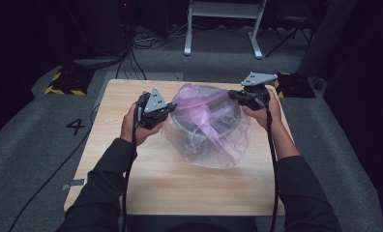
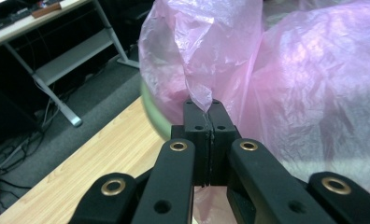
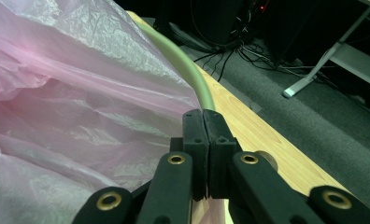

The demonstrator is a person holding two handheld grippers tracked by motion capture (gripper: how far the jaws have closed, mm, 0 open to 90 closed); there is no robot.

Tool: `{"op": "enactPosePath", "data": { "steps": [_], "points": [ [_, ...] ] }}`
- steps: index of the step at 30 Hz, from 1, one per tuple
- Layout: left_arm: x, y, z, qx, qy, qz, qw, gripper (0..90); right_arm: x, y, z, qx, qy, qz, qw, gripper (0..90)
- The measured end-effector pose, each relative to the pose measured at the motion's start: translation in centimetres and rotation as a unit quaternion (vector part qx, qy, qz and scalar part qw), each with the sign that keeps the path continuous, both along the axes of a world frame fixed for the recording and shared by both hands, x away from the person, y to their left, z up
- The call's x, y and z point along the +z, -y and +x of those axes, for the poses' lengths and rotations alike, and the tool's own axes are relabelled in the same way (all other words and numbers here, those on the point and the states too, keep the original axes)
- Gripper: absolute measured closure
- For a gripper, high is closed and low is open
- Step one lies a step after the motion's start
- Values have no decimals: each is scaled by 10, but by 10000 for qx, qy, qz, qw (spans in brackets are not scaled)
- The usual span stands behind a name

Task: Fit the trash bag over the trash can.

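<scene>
One pink plastic bag [image 1: 209, 126] lay draped over a grey-green round bin [image 1: 180, 126] at the middle of the wooden table [image 1: 180, 188]; our left gripper [image 2: 204, 108] pinched a fold of the bag on one side; our right gripper [image 3: 204, 116] was clamped on the film on the other.

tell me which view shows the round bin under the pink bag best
The high view: the whole round bin shows through the pink bag on the table. The right gripper view gives a stretch of its pale green rim; the left gripper view a blurred sliver of rim beside the bag.
</scene>
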State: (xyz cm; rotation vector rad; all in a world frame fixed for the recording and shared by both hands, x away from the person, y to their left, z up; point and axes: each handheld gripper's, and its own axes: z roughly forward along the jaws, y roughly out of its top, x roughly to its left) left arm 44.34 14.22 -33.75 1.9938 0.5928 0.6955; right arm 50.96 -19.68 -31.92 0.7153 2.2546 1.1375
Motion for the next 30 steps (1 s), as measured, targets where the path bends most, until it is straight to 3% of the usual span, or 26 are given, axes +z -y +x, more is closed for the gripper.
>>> {"op": "enactPosePath", "data": {
  "steps": [7,10,12,15,20,22,26,28,30],
  "points": [
    [2,-5,17,130,-28,-36,9999,896,-1,2,7,-201,129,22,9997,876],
    [0,-7,26,194,-90,-42,9998,897,-5,4,13,-284,86,79,9995,839],
    [-3,-10,34,236,-233,-174,9993,898,-9,5,20,-492,73,-15,9988,823],
    [-9,-14,45,255,-420,-415,9979,898,-15,9,27,-535,-138,100,9984,868],
    [-21,-14,62,203,-830,-646,9942,896,-22,6,32,-374,-311,226,9986,900],
    [-24,-12,66,198,-909,-704,9932,896,-24,4,34,-311,-389,243,9985,900],
    [-30,-13,72,87,-1169,-966,9884,894,-29,7,37,-280,-572,463,9969,900],
    [-33,-15,76,7,-1430,-1101,9836,882,-30,8,37,-249,-620,530,9964,900],
    [-37,-13,79,249,-1537,-762,9849,803,-31,9,38,-293,-687,492,9960,900]
  ]
}}
